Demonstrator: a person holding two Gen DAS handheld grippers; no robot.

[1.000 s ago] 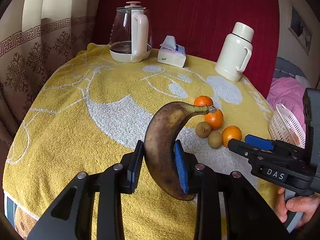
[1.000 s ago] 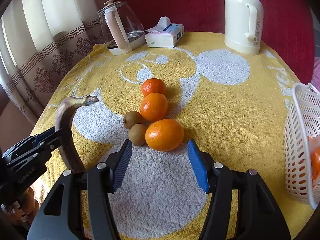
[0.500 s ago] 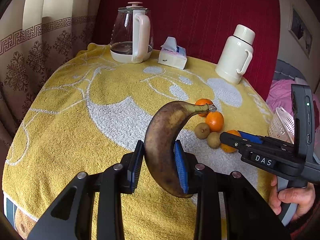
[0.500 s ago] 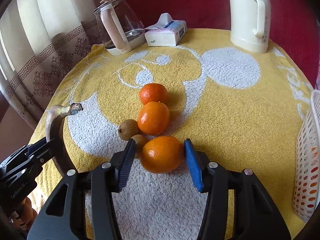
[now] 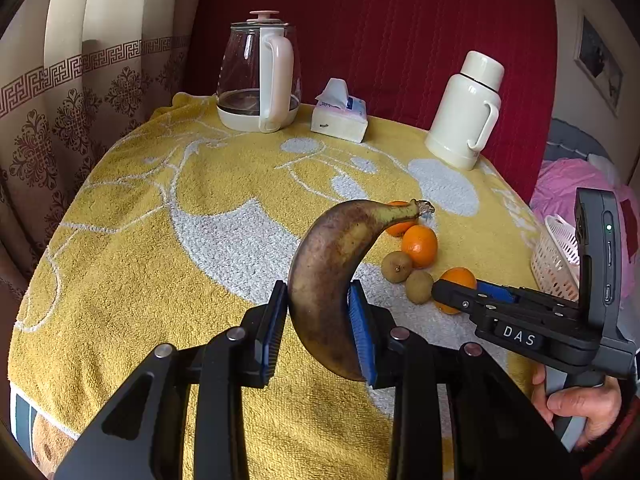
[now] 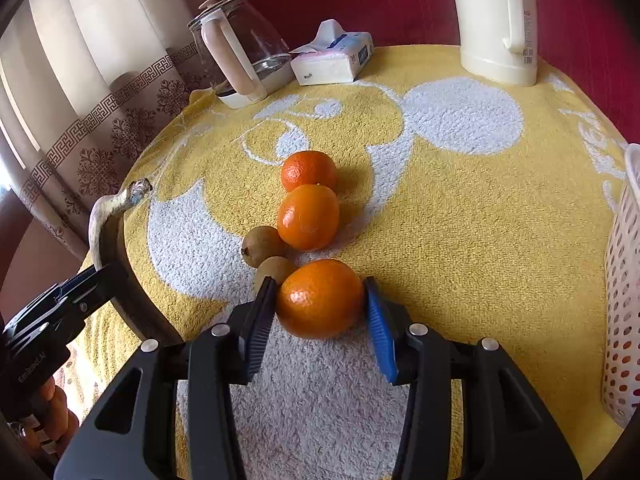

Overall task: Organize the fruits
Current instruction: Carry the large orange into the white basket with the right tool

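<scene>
Your right gripper has both pads pressed on the nearest orange, which sits on the towel. Lift it straight up before swinging right, because a kiwi touches the left pad and would likely roll if dragged. Keep the squeeze as it is; more would bruise the peel. Your left gripper is clamped on a brown banana, held above the towel; keep it steady there, clear of the right gripper's path. The basket at the right edge looks like the target. Farther out lie a second kiwi and two oranges. At the far edge stand a kettle, tissue pack and flask, backed by red fabric and a curtain on the left.
</scene>
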